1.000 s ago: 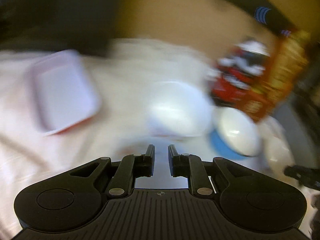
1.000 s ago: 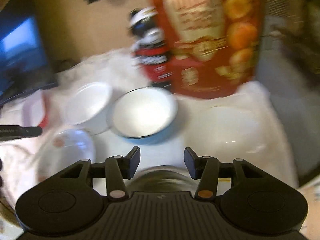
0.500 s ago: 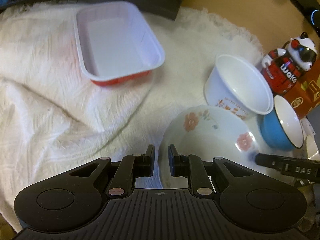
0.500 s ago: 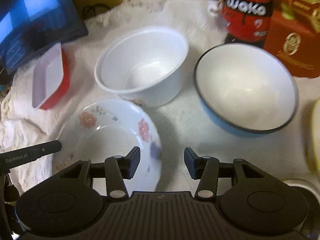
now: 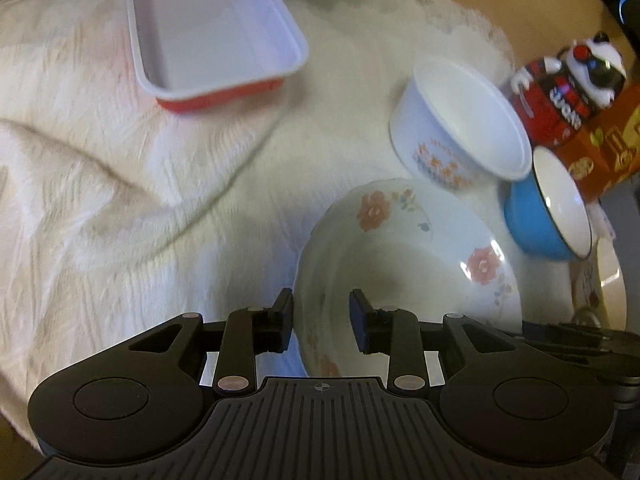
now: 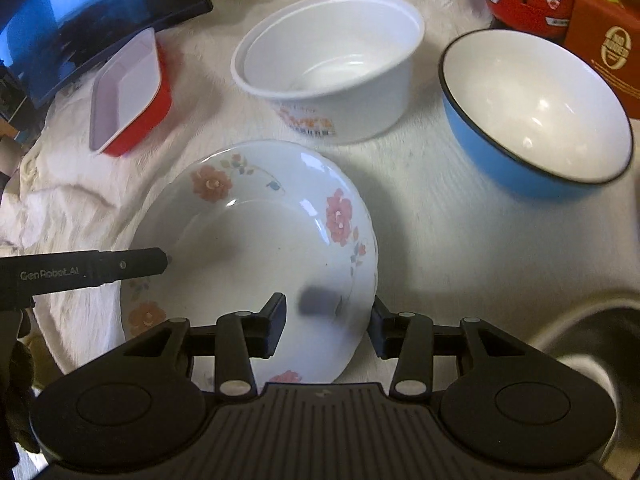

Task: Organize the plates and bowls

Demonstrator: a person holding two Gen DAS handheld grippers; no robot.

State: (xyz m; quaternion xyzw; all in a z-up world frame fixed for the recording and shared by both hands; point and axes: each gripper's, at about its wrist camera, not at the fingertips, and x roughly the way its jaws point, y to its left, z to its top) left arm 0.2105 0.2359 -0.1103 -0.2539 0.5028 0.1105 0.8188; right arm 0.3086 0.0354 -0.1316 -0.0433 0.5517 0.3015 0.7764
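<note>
Flowered plate on white cloth, left tongs just opening over its near rim, right tongs closing but loose around its edge, white bowl and blue bowl behind it

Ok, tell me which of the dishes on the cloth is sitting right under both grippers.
The floral plate: shallow, pink flowers around its rim. The left gripper and right gripper both straddle its edge; the white tub and blue bowl sit farther back.

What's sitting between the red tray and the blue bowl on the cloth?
In the right wrist view, the white tub stands between the red tray and the blue bowl, on the white cloth.
</note>
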